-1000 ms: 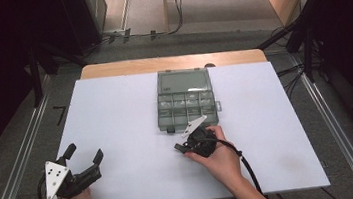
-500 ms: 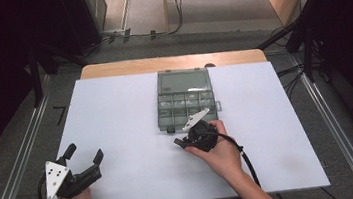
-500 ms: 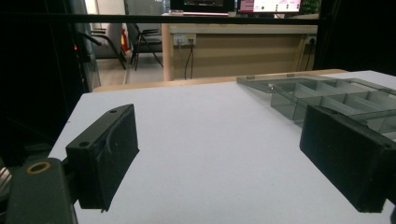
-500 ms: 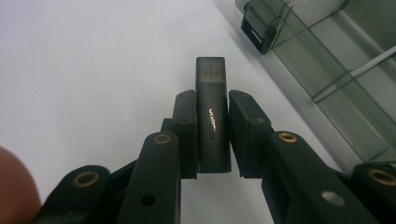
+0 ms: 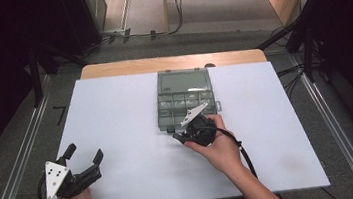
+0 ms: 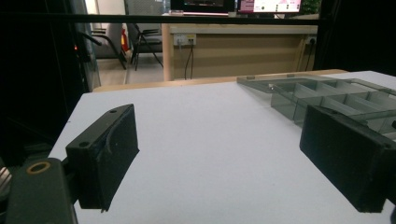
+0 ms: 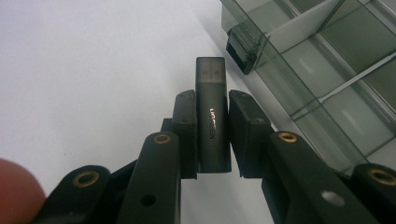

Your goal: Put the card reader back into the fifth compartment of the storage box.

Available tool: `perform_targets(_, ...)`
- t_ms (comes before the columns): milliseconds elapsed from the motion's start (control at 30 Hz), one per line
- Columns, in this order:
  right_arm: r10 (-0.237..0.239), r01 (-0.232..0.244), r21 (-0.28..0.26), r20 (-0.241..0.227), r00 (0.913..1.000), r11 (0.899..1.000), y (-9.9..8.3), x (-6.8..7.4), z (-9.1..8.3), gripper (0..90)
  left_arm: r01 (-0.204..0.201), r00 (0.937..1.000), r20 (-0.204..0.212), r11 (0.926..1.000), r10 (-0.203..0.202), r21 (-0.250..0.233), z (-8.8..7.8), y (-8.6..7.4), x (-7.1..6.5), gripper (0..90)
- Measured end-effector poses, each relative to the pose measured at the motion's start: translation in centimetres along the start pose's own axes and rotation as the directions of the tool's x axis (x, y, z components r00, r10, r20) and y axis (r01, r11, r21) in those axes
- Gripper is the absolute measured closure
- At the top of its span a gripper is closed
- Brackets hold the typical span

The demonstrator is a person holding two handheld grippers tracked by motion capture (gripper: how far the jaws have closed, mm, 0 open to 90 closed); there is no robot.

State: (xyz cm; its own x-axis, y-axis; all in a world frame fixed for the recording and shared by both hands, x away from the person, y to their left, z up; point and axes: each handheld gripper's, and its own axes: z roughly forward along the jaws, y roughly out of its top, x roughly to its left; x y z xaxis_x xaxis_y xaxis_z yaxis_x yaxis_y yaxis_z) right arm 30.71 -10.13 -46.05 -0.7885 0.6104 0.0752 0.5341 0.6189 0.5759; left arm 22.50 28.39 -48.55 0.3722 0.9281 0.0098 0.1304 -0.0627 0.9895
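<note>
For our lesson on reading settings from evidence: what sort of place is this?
Probably an office or lab set up for recording: a white table ringed by dark curtains, a wooden desk with wall sockets and monitors behind, and chairs.

1. The white bench [image 5: 128, 135] is evenly and brightly lit from overhead; its surroundings fall into near black.
2. Shadows under the hands are soft and short.
3. In the right gripper view a fingertip [image 7: 16, 193] at the lower left edge is blurred.
4. The high view is slightly soft overall.
</note>
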Motion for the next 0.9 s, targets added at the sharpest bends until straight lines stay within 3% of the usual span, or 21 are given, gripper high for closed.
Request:
perform_targets(367,0.014,-0.014,-0.016,-0.012,0.9998,1.000,1.0,-0.5,-0.5,71.4,0.000,1.0000,0.003,1.0000,0.000,0.000,0.0,0.0,0.0,11.6)
perform_targets(433,0.023,-0.023,-0.019,0.003,0.9997,1.000,1.3,-0.6,-0.6,71.4,0.001,1.0000,0.002,1.0000,-0.001,-0.001,0.0,0.0,0.0,11.6)
perform_targets(567,-0.003,0.003,-0.023,-0.021,0.9998,1.000,1.7,-0.5,-0.7,71.4,0.001,1.0000,0.003,1.0000,-0.001,0.000,0.0,0.0,0.0,11.6)
perform_targets(667,0.002,-0.002,-0.021,-0.002,1.0000,1.000,2.0,-0.5,-0.7,71.4,0.001,1.0000,0.003,1.0000,-0.001,0.000,0.0,0.0,0.0,11.6)
perform_targets(900,0.005,-0.005,-0.026,-0.004,1.0000,1.000,2.8,-0.6,-0.9,71.4,0.003,1.0000,0.003,1.0000,-0.003,-0.001,0.0,0.0,0.1,11.6)
